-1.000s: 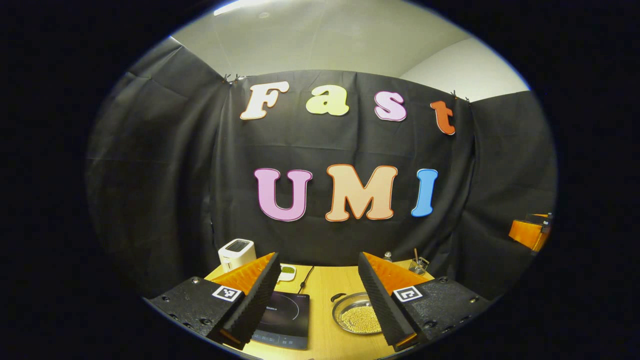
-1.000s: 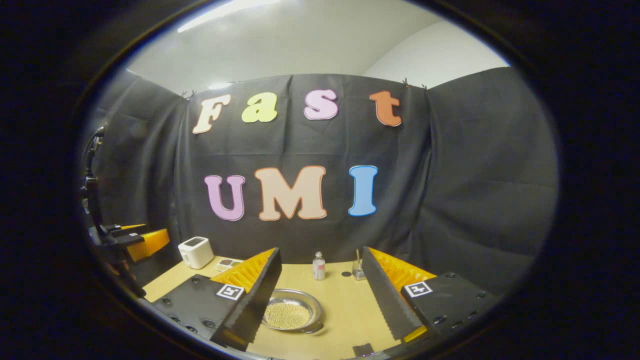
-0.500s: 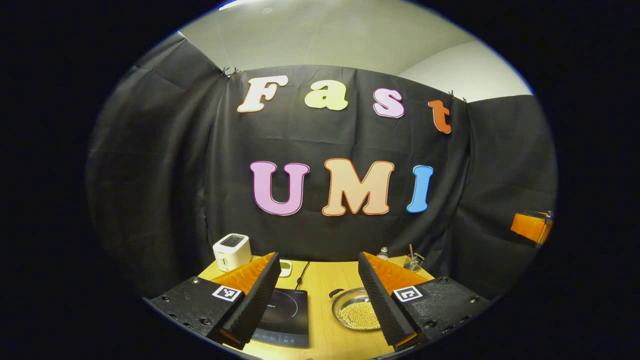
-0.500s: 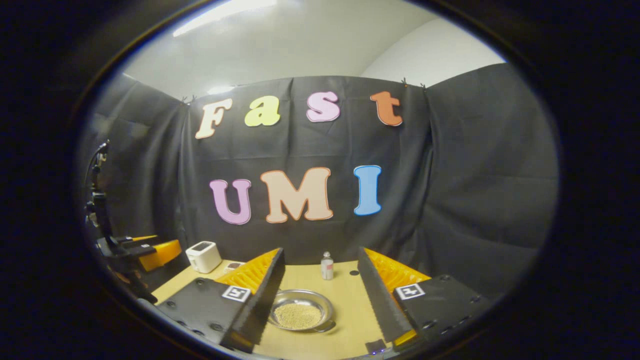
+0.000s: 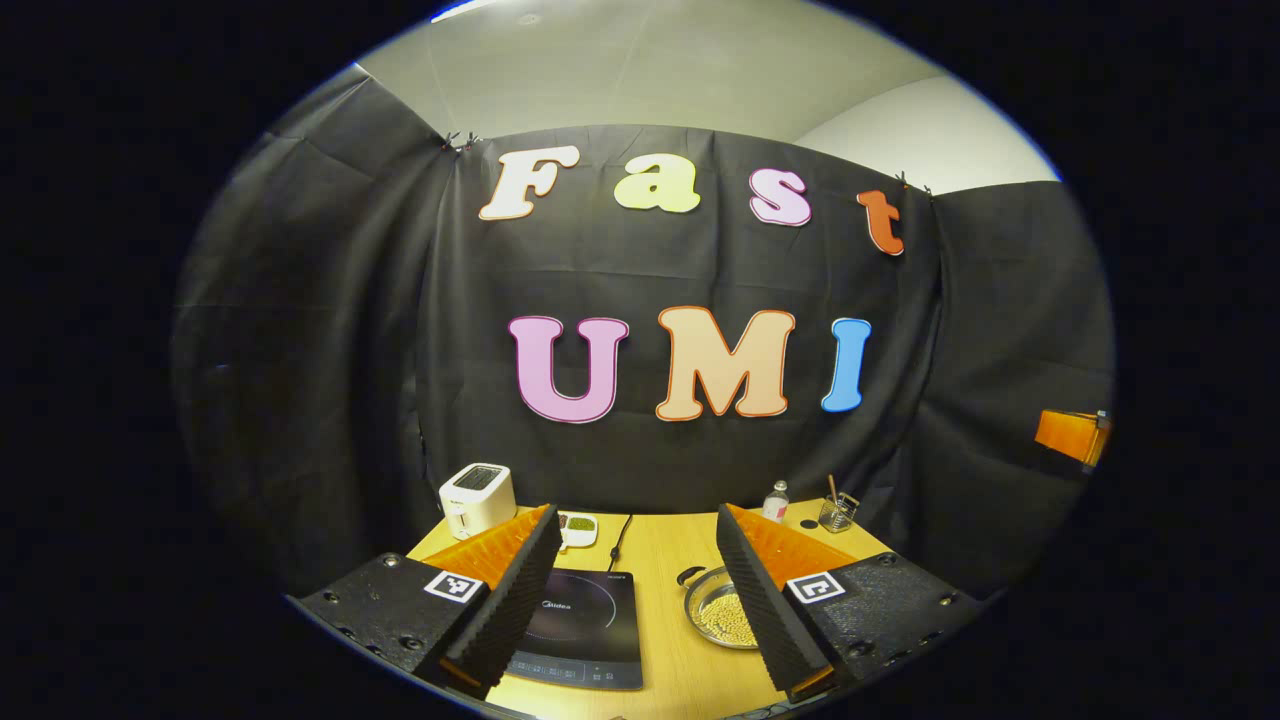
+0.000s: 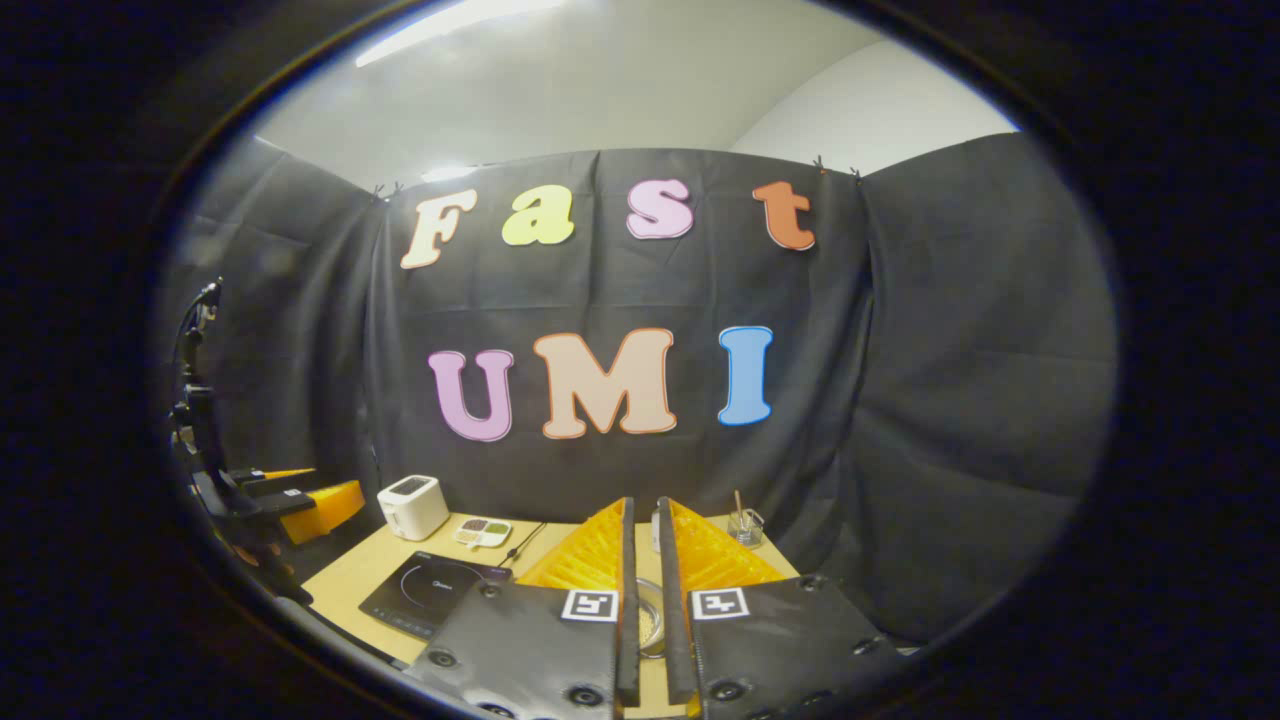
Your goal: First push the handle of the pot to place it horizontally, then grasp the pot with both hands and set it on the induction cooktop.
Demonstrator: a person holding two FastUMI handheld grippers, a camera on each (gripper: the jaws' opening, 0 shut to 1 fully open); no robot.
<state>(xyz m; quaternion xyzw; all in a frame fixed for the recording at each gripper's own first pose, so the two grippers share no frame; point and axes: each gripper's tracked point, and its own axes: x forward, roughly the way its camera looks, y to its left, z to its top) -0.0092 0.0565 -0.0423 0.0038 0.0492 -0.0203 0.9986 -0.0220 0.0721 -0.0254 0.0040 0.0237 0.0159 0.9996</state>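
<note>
Your right gripper (image 6: 646, 600) had its fingers nearly together with a thin gap and nothing gripped, held above the table (image 6: 360, 565), and the steel pot of beans (image 6: 651, 625) sat straight ahead and below, glimpsed through that gap. Your left gripper (image 5: 636, 590) was spread wide and empty, with the induction cooktop (image 5: 585, 625) between its fingers and the pot (image 5: 722, 612) off toward its right finger, one handle (image 5: 690, 576) pointing back-left. So the right was likely nearer for the push.
</note>
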